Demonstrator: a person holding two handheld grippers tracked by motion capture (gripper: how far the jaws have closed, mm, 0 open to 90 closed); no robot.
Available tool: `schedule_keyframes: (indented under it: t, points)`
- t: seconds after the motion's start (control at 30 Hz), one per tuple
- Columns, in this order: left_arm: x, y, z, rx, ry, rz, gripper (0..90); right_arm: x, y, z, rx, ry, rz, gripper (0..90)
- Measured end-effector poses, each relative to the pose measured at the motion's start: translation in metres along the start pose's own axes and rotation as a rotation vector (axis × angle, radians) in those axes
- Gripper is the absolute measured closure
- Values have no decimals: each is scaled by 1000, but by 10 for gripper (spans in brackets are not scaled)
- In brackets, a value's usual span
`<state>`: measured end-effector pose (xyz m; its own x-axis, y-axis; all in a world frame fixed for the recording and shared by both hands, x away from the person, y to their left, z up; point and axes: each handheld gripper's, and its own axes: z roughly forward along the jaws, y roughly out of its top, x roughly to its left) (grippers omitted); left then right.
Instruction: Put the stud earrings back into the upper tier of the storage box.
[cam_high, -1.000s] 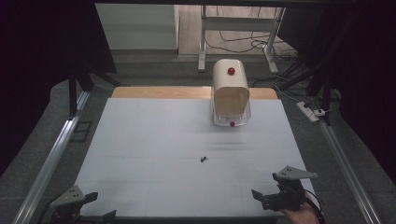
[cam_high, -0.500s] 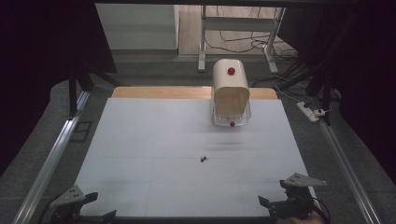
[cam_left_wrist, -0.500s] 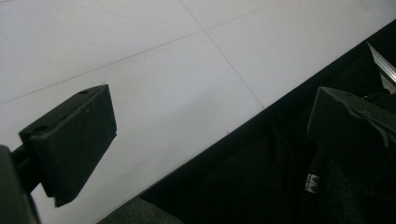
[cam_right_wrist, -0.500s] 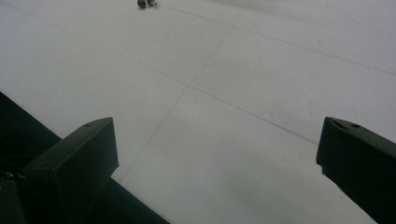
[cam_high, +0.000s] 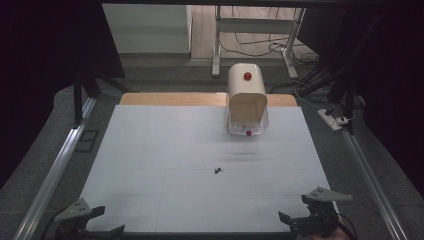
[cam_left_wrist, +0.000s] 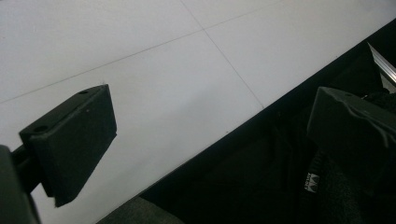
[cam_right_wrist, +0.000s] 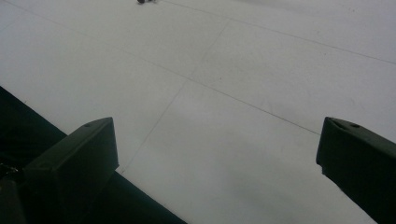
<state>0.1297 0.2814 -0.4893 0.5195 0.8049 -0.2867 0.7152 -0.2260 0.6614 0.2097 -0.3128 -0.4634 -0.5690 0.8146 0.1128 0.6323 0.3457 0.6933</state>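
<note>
The white table (cam_high: 150, 165) spreads out ahead of both your grippers. Well beyond your right gripper (cam_high: 305, 222), at the far edge, stands the cream bin (cam_high: 246, 100) (red knob on top). Your left gripper (cam_high: 92, 225) sits at the near edge, jaws wide and empty; your right is likewise. The small dark object (cam_high: 218, 170) lies forward-left of your right gripper, well apart.

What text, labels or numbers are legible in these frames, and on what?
No text can be read in these frames.
Small white mark on the dark fabric below the table edge, left gripper view: a logo or tag, too small and blurred to read.
Cream container with red dots, high view: no lettering visible.
White table surface: only faint seam lines, no print.
Small dark object mid-table: too small to tell any marking.
</note>
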Motion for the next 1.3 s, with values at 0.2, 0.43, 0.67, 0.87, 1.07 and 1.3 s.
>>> schedule_keyframes:
  t: [0.2,0.43,0.67,0.87,1.07,1.3]
  points:
    - [0,0,0,-1,0,3,17,2,1,1,7,4,-14,0]
    - [0,0,0,1,0,1,17,4,1,1,10,15,-35,0]
    - [0,0,0,2,-1,0,17,7,5,3,1,28,-63,0]
    - [0,0,0,3,-1,-1,17,10,9,5,-7,41,-81,0]
    - [0,0,0,4,0,-1,17,12,13,8,-15,47,-98,0]
    - [0,0,0,4,1,-3,18,16,19,13,-28,100,-108,0]
